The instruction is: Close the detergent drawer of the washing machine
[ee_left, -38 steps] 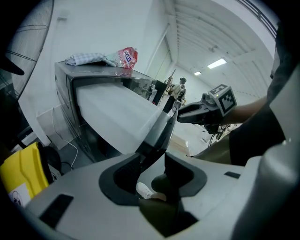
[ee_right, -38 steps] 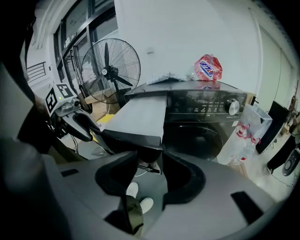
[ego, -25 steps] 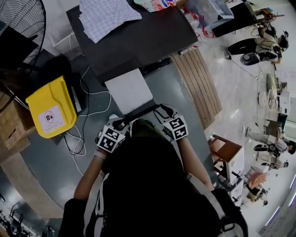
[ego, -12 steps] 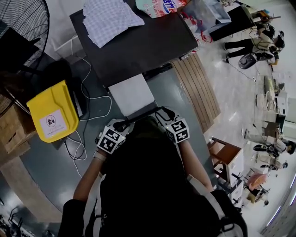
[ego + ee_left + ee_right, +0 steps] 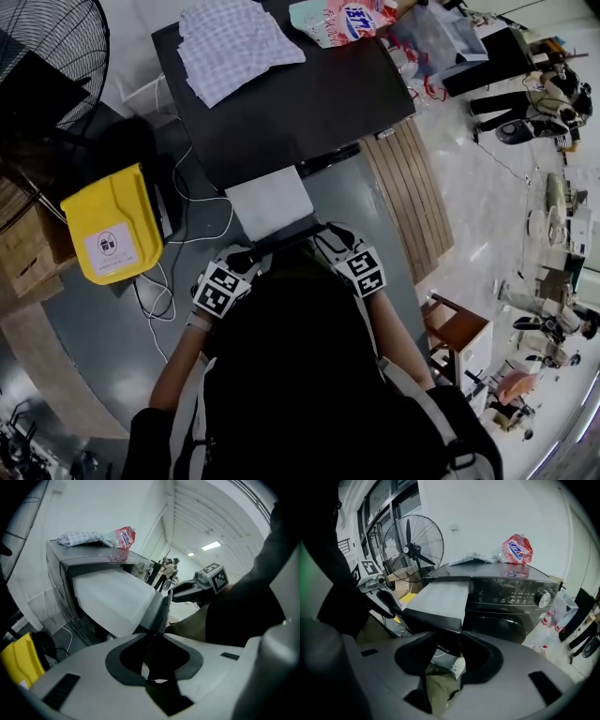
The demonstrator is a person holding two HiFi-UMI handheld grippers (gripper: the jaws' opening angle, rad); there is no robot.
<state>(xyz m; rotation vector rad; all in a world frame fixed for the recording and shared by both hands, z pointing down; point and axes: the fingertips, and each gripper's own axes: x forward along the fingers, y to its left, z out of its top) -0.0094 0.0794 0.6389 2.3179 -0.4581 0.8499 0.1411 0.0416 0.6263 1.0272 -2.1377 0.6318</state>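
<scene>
- The detergent drawer is pulled far out of the washing machine, toward the person. It comes out at the top of the machine's front, left of the control strip, and it is not closed.
- The left gripper is at the left end of the drawer's front panel. Its jaws are about half open, and they clamp the thin edge of the panel between them.
- The right gripper is at the right end of the same panel. Its jaws are wide apart and the corner of the panel lies between them. The pads are not seen to press on it.
- In number: one drawer, one washing machine, two grippers.
- The drawer is a long flat box. It is light grey to white on top, and its front panel is dark like the machine.
- The machine is dark, with one round knob at the right of the control strip.
- On top of the machine lie one checked cloth and one red, white and blue bag.
- On the floor at the left are one yellow bin and one large fan. White cables lie between the bin and the machine.
- At the right of the machine lies one wooden pallet.
</scene>
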